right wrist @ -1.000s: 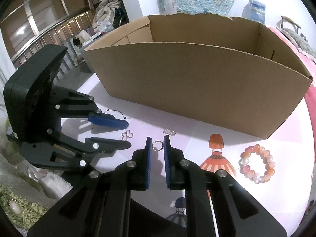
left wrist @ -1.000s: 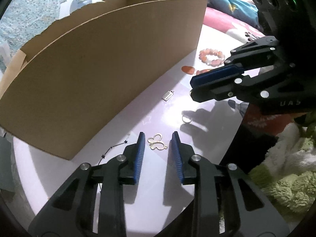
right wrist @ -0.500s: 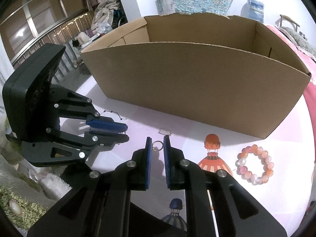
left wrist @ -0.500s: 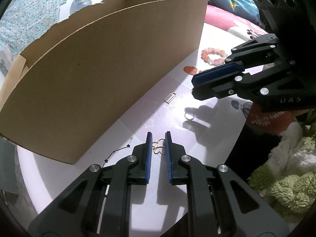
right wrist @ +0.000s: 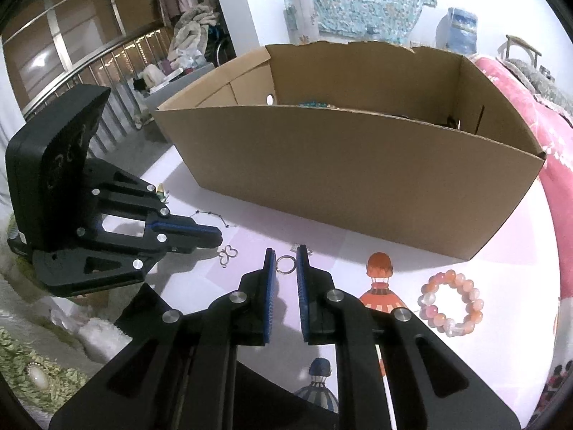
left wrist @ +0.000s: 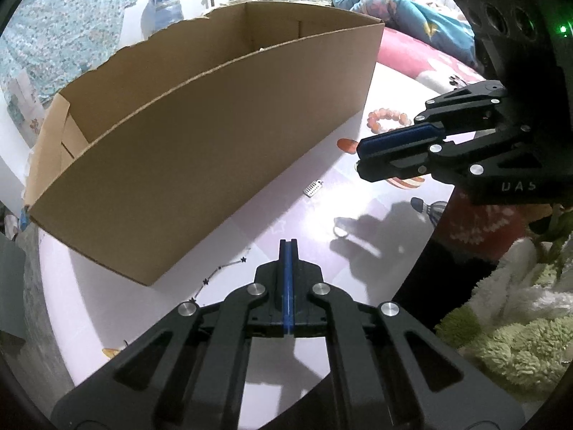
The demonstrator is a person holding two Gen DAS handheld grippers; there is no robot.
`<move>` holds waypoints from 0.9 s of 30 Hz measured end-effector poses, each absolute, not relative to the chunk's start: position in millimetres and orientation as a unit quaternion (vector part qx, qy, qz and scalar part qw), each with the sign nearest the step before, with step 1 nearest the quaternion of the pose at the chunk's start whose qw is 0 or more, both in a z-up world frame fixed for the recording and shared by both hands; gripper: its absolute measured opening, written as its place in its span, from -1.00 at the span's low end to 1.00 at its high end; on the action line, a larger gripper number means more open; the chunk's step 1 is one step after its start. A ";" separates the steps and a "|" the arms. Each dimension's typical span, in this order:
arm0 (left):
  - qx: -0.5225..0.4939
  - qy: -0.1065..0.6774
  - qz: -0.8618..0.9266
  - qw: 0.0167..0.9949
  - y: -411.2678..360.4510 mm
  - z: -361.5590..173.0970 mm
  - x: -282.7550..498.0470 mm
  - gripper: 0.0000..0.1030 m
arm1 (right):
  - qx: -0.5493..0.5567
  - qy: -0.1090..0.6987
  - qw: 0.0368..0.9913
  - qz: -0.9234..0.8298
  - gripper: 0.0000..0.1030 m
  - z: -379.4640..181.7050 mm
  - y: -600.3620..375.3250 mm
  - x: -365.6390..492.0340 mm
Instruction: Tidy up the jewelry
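Pinching comes first: our left gripper (left wrist: 287,243) has just been closing and its pads now meet, yet the butterfly charm (right wrist: 228,255) shows just off its tip, so we cannot tell whether it is caught. We should lift slowly and check. Our right gripper (right wrist: 285,268) is narrowly parted and empty over the ring (right wrist: 285,264), with the cardboard box (right wrist: 358,186) at twelve o'clock.
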State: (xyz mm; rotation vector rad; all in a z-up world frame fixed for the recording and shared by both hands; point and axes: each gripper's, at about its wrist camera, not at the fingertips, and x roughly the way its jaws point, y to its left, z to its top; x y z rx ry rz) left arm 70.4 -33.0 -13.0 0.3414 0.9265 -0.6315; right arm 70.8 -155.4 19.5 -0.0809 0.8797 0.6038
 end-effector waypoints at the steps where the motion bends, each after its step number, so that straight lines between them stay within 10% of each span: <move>1: 0.162 0.438 -0.301 0.831 -33.2 -13.5 68.9 -1.00 | -0.039 0.420 0.860 0.288 -0.77 19.7 -156.1 70.2; 6: 0.199 0.433 -0.312 0.822 -39.6 -16.8 66.5 -0.42 | -0.036 0.420 0.859 0.291 -0.77 19.7 -155.9 68.3; 27: 0.238 0.461 -0.356 0.777 -49.4 -27.8 87.4 -0.63 | -0.020 0.421 0.859 0.292 -0.77 15.7 -161.2 70.1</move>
